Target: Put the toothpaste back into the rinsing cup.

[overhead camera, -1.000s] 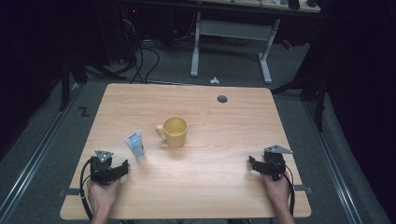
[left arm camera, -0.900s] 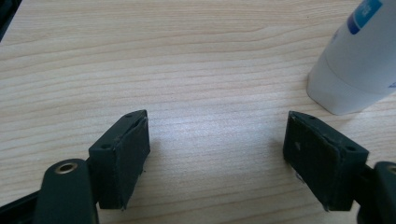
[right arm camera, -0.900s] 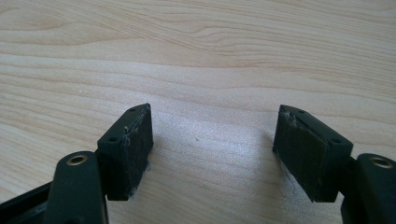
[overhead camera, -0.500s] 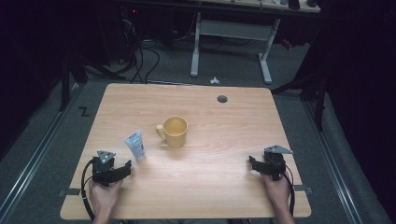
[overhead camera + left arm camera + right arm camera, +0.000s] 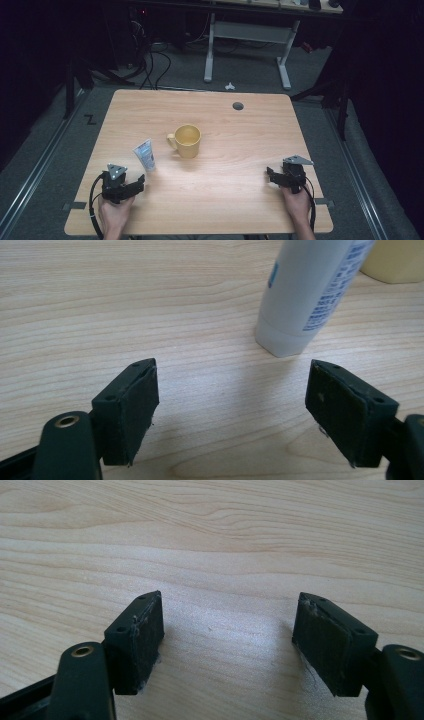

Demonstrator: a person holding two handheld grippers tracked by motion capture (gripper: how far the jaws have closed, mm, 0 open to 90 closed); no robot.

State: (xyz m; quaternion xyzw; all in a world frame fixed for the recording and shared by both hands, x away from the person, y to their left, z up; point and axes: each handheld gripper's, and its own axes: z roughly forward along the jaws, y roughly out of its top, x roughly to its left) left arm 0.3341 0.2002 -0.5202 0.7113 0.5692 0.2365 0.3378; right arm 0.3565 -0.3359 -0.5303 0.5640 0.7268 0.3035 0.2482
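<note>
A yellow mug stands near the middle of the wooden table, its handle to the left. A white and blue tube stands cap-down just left of the mug. My left gripper rests at the table's front left, open and empty, a short way in front of the tube; a corner of the mug shows past it. In its own view the left gripper has its jaws wide apart. My right gripper lies at the front right, open over bare wood.
A round cable hole sits near the table's far edge. Beyond the table stand a white desk frame and loose cables on the dark floor. A person's hands hold both grippers at the near edge.
The left gripper has turned slightly toward the tube. The right gripper, mug and tube have stayed put.
</note>
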